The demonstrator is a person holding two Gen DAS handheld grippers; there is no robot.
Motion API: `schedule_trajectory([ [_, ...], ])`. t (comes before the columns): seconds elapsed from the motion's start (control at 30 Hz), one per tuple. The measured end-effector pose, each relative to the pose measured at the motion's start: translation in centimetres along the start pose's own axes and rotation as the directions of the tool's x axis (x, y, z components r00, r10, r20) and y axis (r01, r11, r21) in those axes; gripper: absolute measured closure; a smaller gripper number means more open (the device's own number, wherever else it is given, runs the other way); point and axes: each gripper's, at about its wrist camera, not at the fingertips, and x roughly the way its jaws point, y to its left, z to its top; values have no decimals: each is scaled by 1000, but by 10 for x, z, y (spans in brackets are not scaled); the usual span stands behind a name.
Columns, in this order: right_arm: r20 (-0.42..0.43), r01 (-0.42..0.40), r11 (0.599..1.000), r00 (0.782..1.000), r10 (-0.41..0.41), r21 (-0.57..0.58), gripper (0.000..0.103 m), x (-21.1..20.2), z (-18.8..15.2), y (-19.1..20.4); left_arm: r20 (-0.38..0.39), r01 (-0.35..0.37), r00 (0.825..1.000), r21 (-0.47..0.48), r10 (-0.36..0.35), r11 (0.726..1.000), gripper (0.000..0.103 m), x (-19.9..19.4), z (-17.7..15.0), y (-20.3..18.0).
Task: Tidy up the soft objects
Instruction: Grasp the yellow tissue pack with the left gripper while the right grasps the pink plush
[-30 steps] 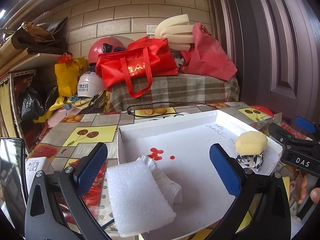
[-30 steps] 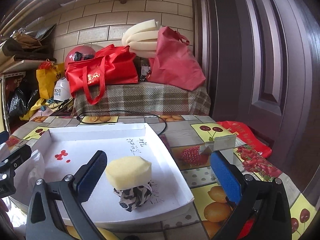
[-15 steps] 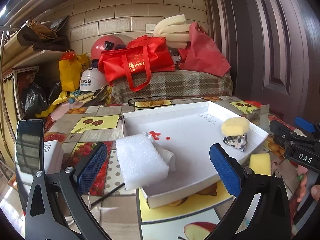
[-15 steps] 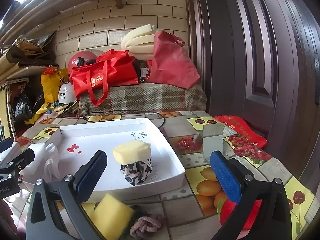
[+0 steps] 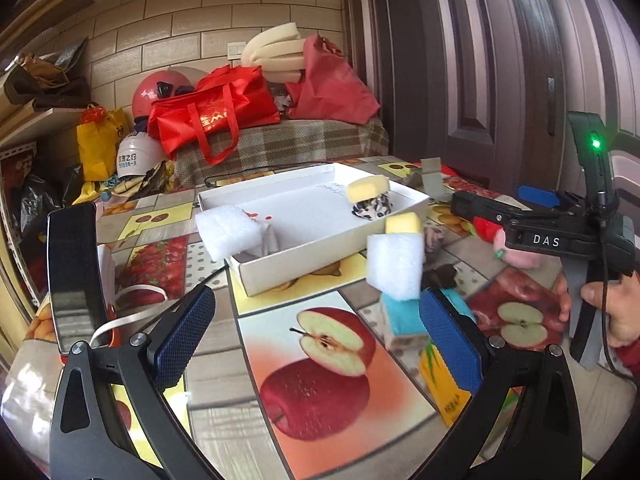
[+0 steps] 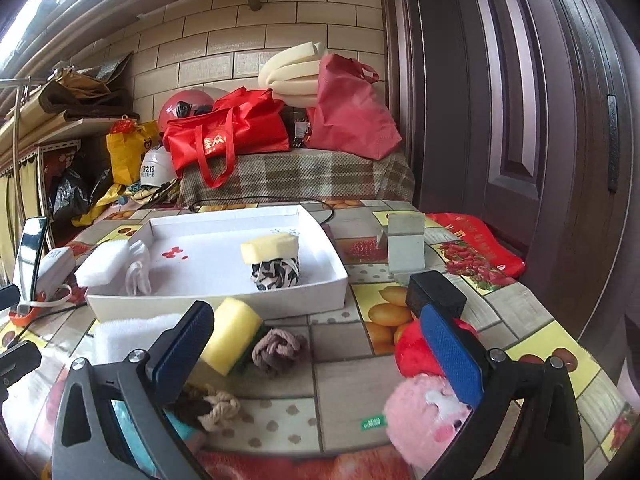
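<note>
Fruit-print tablecloth (image 5: 320, 360) | brick wall (image 6: 240, 36) (cluttered) | left claw (image 5: 316, 336), right claw (image 6: 320, 356) released, empty

White box (image 6: 120, 300): open, shallow, mid-table.
In box: yellow sponge (image 6: 270, 249) atop black-and-white cloth (image 6: 275, 274); white foam (image 6: 100, 266) over left rim.
Near box: yellow sponge block (image 6: 232, 334), brown knot (image 6: 278, 350), pink plush (image 6: 428, 412).

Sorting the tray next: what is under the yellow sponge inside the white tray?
The yellow sponge sits on a black-and-white patterned cloth bundle in the white tray. Anything beneath that bundle is hidden.
</note>
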Motion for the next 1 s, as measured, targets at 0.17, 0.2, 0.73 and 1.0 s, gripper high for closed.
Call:
schedule_trajectory([
  [0.17, -69, -2, 999, 998, 5, 39, 0, -21, -14, -36, -34, 96, 995, 56, -94, 994, 0, -17, -7, -23],
  [0.2, -82, 8, 998, 997, -3, 59, 0, -24, -17, -45, -57, 111, 993, 65, -108, 992, 0, -16, -8, -28],
  [0.73, -403, 40, 998, 915, -16, 50, 0, 38, -30, -73, -375, 195, 917, 116, -139, 974, 13, 44, -21, -73],
  [1.0, -448, -21, 1000, 894, 22, 6, 44, 38, -36, -63, -400, 238, 891, 12, -214, 971, 78, 41, -26, -51],
])
